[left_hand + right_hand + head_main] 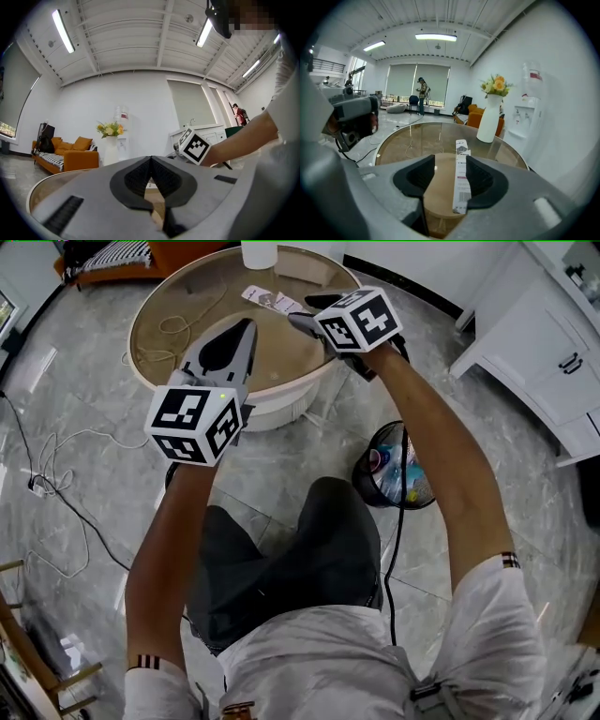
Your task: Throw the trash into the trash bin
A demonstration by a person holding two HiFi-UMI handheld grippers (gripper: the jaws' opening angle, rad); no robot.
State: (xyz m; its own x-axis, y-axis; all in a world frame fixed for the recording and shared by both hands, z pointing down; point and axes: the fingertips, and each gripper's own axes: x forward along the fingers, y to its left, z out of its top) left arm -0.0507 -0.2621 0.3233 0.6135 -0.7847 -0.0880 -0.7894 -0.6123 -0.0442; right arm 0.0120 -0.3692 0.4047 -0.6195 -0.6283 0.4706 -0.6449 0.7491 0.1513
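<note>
Head view: wrapper [267, 298] flat on far side of round surface [169, 343]; trash bin [364, 486] on floor, below my right arm.
Left gripper view: left hand-held gripper [151, 159] pinched together, empty.
Right gripper view: right hand-held gripper [450, 159] parted, wrapper just beside right pad, unclamped. I'd centre it before closing.

The table [281, 348] top was glossy and reflective. The trash strip [461, 183] was smooth printed paper. The floor [84, 409] was polished, marble-patterned tile.
</note>
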